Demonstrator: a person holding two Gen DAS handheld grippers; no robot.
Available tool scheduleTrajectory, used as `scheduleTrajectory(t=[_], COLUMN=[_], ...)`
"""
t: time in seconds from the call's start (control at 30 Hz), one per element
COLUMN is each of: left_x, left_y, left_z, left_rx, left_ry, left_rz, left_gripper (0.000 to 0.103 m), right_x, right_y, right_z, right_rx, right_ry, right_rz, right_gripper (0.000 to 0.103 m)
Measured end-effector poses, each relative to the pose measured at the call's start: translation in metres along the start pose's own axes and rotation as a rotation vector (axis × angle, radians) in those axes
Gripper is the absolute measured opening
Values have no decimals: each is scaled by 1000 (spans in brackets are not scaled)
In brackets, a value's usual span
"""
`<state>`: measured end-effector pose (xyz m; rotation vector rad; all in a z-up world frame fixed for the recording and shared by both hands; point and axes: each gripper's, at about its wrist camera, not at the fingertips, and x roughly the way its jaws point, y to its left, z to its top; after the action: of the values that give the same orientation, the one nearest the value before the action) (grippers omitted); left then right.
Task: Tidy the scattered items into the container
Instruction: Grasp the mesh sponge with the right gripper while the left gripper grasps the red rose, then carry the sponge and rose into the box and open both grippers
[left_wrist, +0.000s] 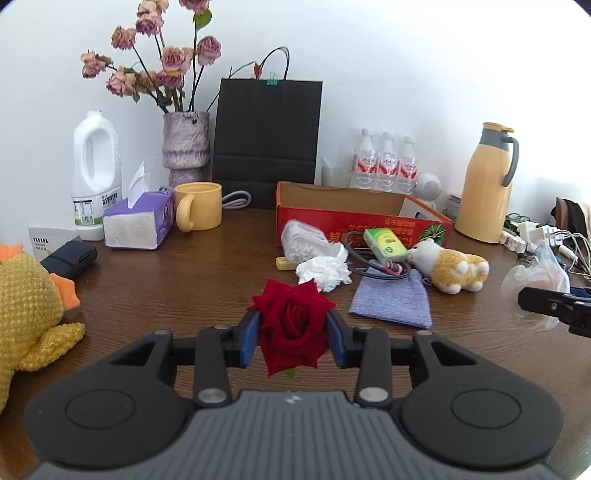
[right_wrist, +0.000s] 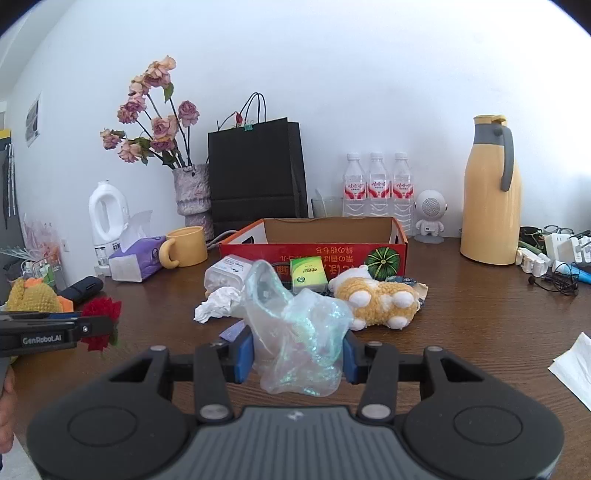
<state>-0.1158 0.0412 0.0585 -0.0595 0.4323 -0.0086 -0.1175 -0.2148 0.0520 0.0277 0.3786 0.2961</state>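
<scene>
Desk (left_wrist: 184, 280): brown wood, cluttered. Cardboard box (right_wrist: 314, 245), red outside w/ pumpkin print, sits at rear centre, open top, nothing visible inside. Just in front of it, a heap on the desk: plush toy (right_wrist: 376, 299) on its side, white plastic container (left_wrist: 301, 242), green packet (left_wrist: 386, 243), crumpled tissue (left_wrist: 323, 273), grey-blue pouch (left_wrist: 391, 302).

Left claw (left_wrist: 293, 338): closed on red rose (left_wrist: 291, 325), blue pads pressing both sides of the bloom, held above desk, short of the heap.

Right claw (right_wrist: 299, 356): closed on crumpled clear plastic bag (right_wrist: 295, 328), held off the desk, near side of the heap.
</scene>
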Motion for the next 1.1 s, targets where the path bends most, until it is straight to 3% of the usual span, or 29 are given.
scheduleTrajectory(t=[0.23, 0.47, 0.7, 0.9, 1.03, 1.1], left_x=[-27, 6, 100, 174, 232, 268], left_y=[-28, -38, -43, -45, -53, -60], left_z=[7, 68, 167, 229, 253, 264], left_rx=[19, -15, -67, -58, -45, -32], left_ry=[-86, -153, -181, -212, -147, -55], left_rz=[-63, -74, -75, -31, -44, -52], left_gripper=[40, 40, 40, 41, 41, 40], right_x=[-40, -3, 93, 172, 221, 252], right_y=[6, -8, -27, -54, -60, -71], right_z=[-1, 52, 152, 208, 227, 241], right_rx=[10, 53, 5, 18, -44, -23], right_ry=[-60, -96, -143, -136, -115, -44], right_rz=[-30, -48, -57, -73, -104, -69], right_gripper=[45, 45, 45, 45, 45, 45])
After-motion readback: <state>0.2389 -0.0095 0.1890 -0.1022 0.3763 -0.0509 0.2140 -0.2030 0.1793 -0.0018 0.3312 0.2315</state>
